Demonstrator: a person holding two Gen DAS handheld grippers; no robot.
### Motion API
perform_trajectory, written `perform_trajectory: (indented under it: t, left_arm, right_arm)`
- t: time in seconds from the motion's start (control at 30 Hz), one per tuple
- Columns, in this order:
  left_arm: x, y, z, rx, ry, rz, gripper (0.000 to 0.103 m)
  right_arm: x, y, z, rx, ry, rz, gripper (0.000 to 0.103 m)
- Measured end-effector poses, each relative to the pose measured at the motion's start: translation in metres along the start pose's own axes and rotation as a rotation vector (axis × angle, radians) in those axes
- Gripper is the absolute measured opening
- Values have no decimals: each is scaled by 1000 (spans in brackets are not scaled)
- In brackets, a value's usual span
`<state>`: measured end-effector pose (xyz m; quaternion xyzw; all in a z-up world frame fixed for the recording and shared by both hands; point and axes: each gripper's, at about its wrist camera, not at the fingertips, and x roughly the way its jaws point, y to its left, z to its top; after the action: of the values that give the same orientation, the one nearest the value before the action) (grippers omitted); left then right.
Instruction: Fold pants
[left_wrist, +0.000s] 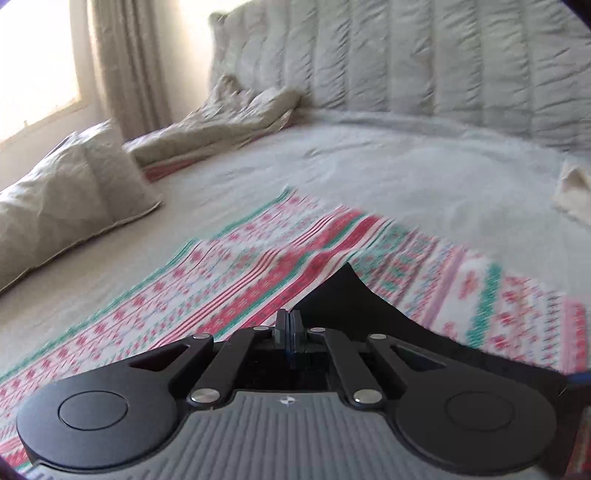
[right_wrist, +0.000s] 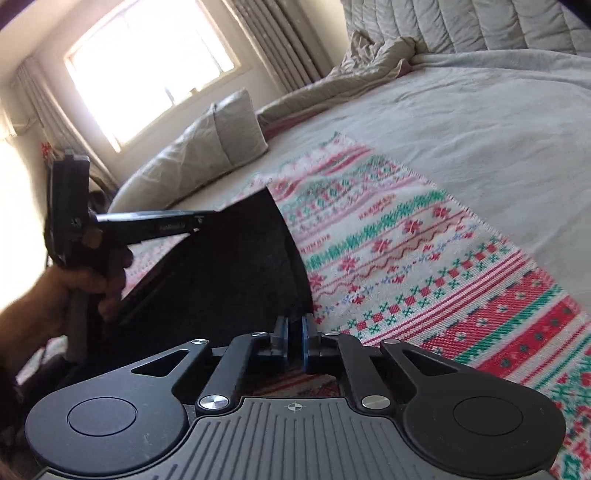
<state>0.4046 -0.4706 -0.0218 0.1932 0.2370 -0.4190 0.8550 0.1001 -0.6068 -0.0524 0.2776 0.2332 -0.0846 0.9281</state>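
Observation:
The black pants (right_wrist: 236, 273) hang stretched between my two grippers above a patterned red, green and white mat (right_wrist: 424, 258) on the bed. My right gripper (right_wrist: 294, 328) is shut on one edge of the pants. My left gripper (left_wrist: 290, 325) is shut on the other edge of the pants (left_wrist: 343, 295); it also shows in the right wrist view (right_wrist: 210, 218), held by a hand at the left, pinching a raised corner. The lower part of the pants is hidden behind the gripper bodies.
The mat (left_wrist: 221, 266) lies on a grey bedsheet (left_wrist: 406, 166). A pillow (left_wrist: 70, 192) and a crumpled blanket (left_wrist: 221, 122) lie at the far left. A quilted headboard (left_wrist: 424, 59) stands behind. A window (right_wrist: 147, 62) with curtains is at the left.

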Motion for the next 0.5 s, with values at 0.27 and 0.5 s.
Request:
perform_trajectory:
  t: [0.27, 0.5]
  left_arm:
    - [35, -22, -24, 28, 30, -37, 3]
    - [27, -12, -15, -17, 26, 33, 22]
  right_arm:
    - [-11, 5, -5, -51, 41, -174, 7]
    - [-5, 13, -14, -133, 30, -284, 20]
